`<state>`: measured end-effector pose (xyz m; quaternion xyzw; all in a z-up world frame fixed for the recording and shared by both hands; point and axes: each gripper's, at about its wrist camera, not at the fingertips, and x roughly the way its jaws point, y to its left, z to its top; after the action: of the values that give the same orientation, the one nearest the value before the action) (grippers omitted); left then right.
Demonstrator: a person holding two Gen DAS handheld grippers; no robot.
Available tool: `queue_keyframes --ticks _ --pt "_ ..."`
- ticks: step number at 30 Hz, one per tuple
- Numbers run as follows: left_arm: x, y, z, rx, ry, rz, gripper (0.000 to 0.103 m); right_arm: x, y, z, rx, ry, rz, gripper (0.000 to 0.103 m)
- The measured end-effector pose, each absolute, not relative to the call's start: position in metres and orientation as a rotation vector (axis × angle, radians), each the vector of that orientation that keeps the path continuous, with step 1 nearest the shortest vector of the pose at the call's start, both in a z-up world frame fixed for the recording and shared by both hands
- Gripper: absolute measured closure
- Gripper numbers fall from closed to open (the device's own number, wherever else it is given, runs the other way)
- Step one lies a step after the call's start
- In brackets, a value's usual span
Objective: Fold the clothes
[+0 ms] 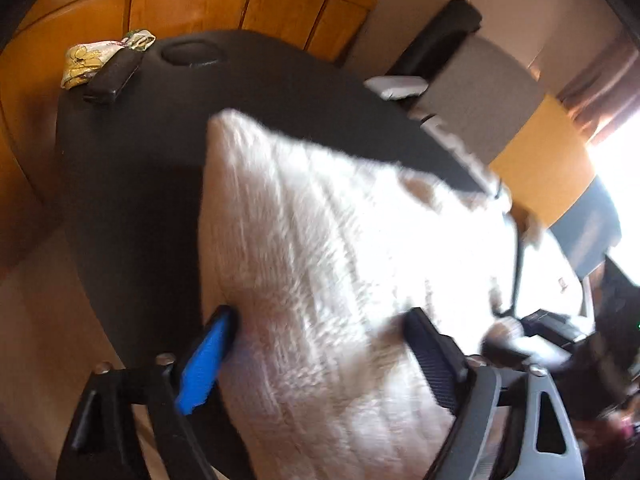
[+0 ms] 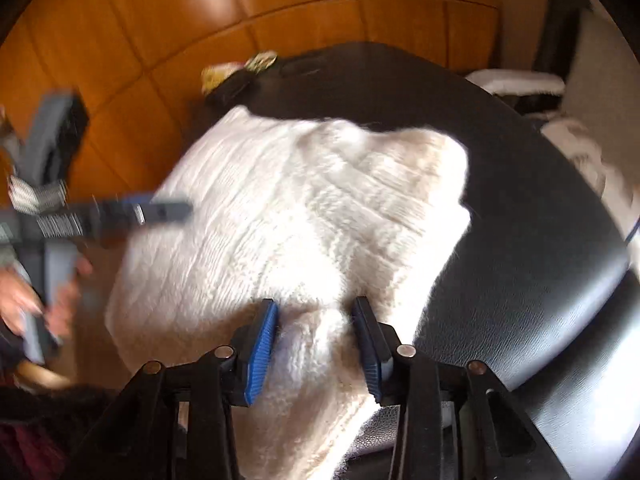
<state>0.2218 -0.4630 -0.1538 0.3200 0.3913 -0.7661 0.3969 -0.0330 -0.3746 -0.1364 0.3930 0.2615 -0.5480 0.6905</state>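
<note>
A white knitted sweater (image 1: 320, 220) lies folded on a black padded surface (image 1: 132, 168). In the left wrist view my left gripper (image 1: 322, 314) is open, its fingers spread wide on either side of the sweater's near end. The right wrist view shows my right gripper (image 2: 316, 304) shut on a bunched ridge of the sweater (image 2: 288, 208) at its near edge, with the knit filling the gap between the blue pads (image 2: 262, 344). My left gripper (image 2: 160, 210) appears there too, blurred, at the sweater's left edge, held by a hand (image 2: 24, 300).
A floral cloth (image 1: 100, 56) and a dark pouch (image 1: 112, 78) sit at the far corner of the black surface. Wooden panelling (image 1: 224, 4) stands behind it. A folded white item (image 1: 396, 86) and a grey chair (image 1: 480, 96) are at the right.
</note>
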Motion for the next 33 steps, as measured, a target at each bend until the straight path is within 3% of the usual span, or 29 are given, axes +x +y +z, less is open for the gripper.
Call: queue_keyframes --ticks 5,15,19,23,27,33 --pt "0.226 -0.468 -0.169 0.764 1.12 -1.904 0.0 -0.04 -0.36 -0.141 0.873 0.498 -1.268 0.066" --pt "0.221 -0.425 -0.099 0.616 0.763 -1.816 0.001 -0.01 -0.386 -0.128 0.943 0.473 -1.402 0.064" --pt "0.199 -0.41 -0.078 0.545 0.722 -1.88 0.001 0.009 -0.375 -0.097 0.828 0.45 -1.43 0.065" --pt "0.194 -0.428 -0.086 0.616 0.813 -1.917 0.001 0.027 -0.371 -0.089 0.751 0.562 -1.366 0.065" --pt "0.177 -0.43 -0.115 0.694 0.897 -1.874 0.001 0.018 -0.374 -0.123 0.817 0.72 -1.358 0.065" --pt "0.154 -0.425 -0.144 0.78 0.743 -1.853 0.001 0.001 -0.359 -0.14 0.867 0.608 -1.373 0.068"
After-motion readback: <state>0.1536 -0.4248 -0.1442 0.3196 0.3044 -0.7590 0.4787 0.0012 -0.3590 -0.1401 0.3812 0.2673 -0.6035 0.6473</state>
